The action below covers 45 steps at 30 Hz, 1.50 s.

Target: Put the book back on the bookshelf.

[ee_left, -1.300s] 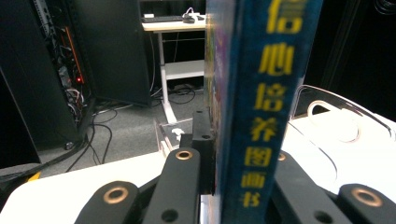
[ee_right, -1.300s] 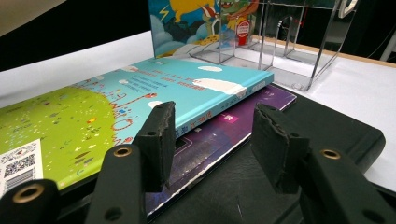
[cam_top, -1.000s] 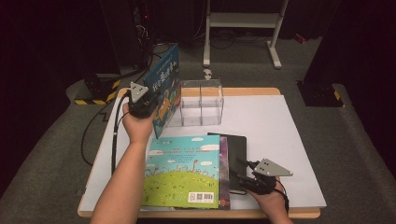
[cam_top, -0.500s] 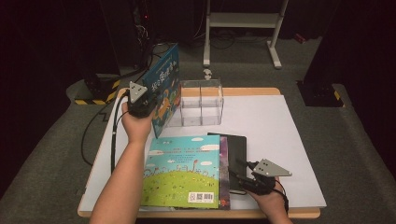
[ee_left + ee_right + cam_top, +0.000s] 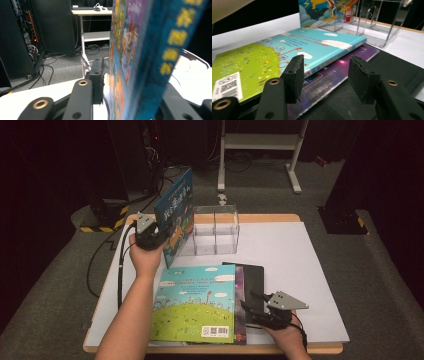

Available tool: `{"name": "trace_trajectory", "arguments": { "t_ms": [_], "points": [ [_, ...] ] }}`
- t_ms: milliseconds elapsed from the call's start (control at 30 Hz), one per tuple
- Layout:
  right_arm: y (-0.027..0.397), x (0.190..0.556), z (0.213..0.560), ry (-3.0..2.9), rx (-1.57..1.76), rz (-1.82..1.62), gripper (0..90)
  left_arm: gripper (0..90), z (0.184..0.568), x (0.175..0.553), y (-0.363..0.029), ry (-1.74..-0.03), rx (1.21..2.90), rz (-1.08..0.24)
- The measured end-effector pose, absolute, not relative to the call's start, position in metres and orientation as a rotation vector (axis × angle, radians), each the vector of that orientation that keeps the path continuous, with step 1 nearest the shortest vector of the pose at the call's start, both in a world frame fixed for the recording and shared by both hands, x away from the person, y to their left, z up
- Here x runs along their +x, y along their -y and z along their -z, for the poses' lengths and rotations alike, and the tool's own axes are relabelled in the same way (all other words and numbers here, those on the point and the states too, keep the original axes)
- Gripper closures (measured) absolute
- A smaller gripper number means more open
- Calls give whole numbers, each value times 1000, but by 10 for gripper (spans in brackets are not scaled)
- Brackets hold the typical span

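Blue and glossy, the upright picture book (image 5: 176,215) stands on edge between the jaws of the left hand-held gripper (image 5: 156,236), leaning against the clear plastic organizer (image 5: 215,229) just beyond it, probably so it can be filed upright. Those jaws have just been opening: in the left gripper view the book (image 5: 140,57) sits between them, with a gap showing at the left pad, so the pinch looks released. Its cover is a stiff, flat board with bright print.

Nearer the person, the right hand-held gripper (image 5: 260,306) rests low with jaws spread, also just widening, nothing between them. Just ahead of it lies a stack: a green-and-sky hardcover (image 5: 287,52) on top, a thin purple book (image 5: 342,67) under it, and a matte black book (image 5: 397,67) lowest, all flat on the white surface (image 5: 300,265).
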State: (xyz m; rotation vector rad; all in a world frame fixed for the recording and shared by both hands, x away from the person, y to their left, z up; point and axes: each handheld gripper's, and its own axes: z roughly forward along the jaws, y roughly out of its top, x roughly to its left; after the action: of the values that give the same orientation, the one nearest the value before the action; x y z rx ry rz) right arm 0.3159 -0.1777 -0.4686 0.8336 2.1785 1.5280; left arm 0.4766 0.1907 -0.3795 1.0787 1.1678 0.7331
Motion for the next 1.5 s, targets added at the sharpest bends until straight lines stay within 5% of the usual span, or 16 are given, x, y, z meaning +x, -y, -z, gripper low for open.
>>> {"name": "trace_trajectory", "arguments": {
  "t_ms": [367, 833, 1500],
  "points": [
    [140, 308, 472, -2273, 810, -1336, 494, 706, 380, 472, -194, -1166, 1072, -716],
    [141, 315, 466, -2335, 818, -1254, 517, 793, 379, 473, -192, -1158, 1071, -723],
    [159, 317, 463, -2286, 859, -1212, 577, 807, 377, 473, -194, -1164, 1069, -742]
  ]
}}
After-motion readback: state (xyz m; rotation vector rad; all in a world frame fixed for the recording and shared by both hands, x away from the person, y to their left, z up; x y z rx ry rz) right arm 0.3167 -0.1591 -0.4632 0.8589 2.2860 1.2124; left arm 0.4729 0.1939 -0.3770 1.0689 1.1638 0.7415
